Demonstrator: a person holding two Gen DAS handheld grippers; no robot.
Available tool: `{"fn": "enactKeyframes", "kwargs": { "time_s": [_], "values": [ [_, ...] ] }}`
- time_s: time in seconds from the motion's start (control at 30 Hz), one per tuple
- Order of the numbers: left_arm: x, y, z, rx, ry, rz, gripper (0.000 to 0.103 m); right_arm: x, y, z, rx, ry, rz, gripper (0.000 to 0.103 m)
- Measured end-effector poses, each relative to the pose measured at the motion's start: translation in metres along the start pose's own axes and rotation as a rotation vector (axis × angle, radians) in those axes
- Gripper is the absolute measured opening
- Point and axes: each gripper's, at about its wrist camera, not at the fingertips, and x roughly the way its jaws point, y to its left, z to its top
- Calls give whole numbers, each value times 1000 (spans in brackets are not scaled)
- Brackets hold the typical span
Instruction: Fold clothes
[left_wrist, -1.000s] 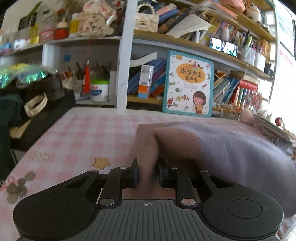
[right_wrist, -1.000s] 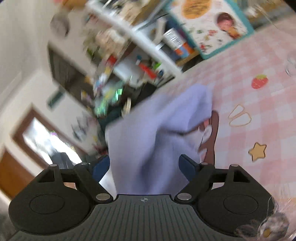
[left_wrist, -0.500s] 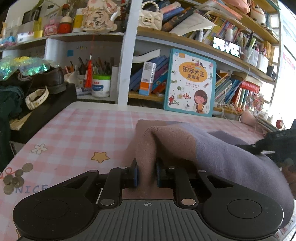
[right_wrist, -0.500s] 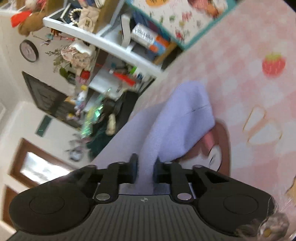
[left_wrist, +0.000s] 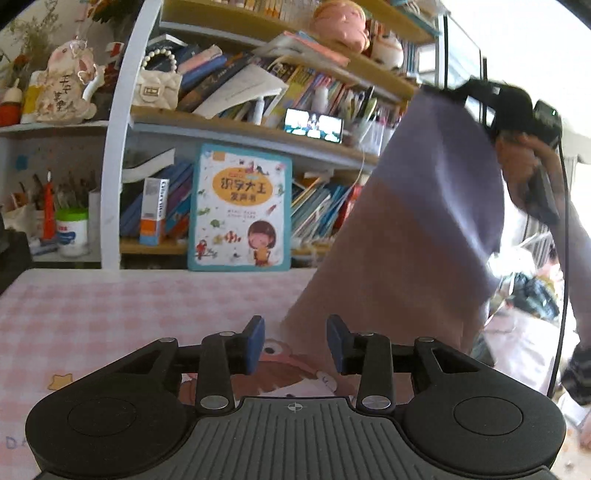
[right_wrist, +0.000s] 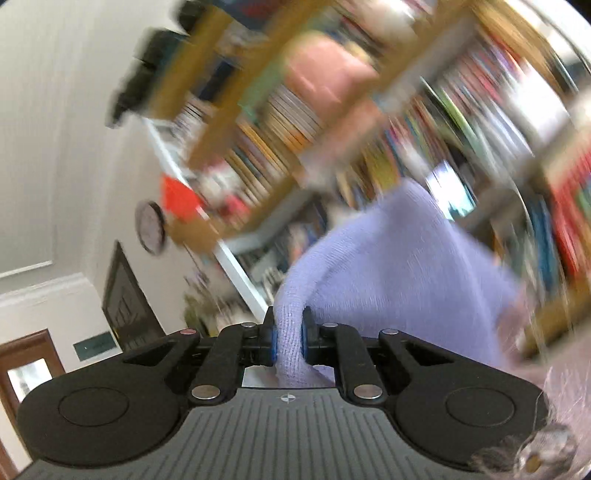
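Note:
A knitted garment (left_wrist: 417, 236), lilac above and dusty pink below, hangs in the air at the right of the left wrist view. Its top edge is held high by the right gripper (left_wrist: 491, 99) in a person's hand. My left gripper (left_wrist: 295, 341) stands open low over the pink checked table (left_wrist: 110, 314), with nothing between its blue pads; the garment's lower edge hangs just beyond it. In the blurred right wrist view the right gripper (right_wrist: 288, 338) is shut on a fold of the lilac garment (right_wrist: 399, 266), tilted up toward the shelves.
A bookshelf (left_wrist: 240, 125) packed with books, toys and a small screen stands behind the table. A children's picture book (left_wrist: 240, 208) leans upright at the table's far edge. A cartoon print (left_wrist: 295, 373) shows on the tablecloth under my left gripper.
My left gripper has let go of the pink end and opened. The right gripper, shut on the lilac end, has swung up high, lifting the garment off the table.

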Motion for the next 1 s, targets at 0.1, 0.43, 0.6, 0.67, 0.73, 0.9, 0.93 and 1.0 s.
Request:
{"fn": "enactKeyframes", "kwargs": {
  "time_s": [0.1,0.43,0.6,0.67,0.73,0.9,0.93,1.0],
  "values": [
    [-5,4,-2,-17,-5,19,38,18,28,11,-109,23,64,11],
    [-16,26,-14,-77,34,121,46,128,-18,-224,-2,802,-65,11],
    [-19,31,-14,-80,50,165,46,141,-25,-318,92,912,-87,11],
    [-20,32,-15,-85,49,173,46,153,-22,-324,100,880,-90,11],
    [-21,31,-15,-73,53,182,47,163,-24,-326,137,869,-106,13],
    [-23,26,-15,-35,64,205,53,158,-10,-311,134,890,-32,61],
    [-23,25,-16,-27,66,210,54,148,-5,-305,92,892,-9,66],
    [-23,26,-15,-29,70,212,54,126,4,-292,-19,904,-7,70]
  ]
}}
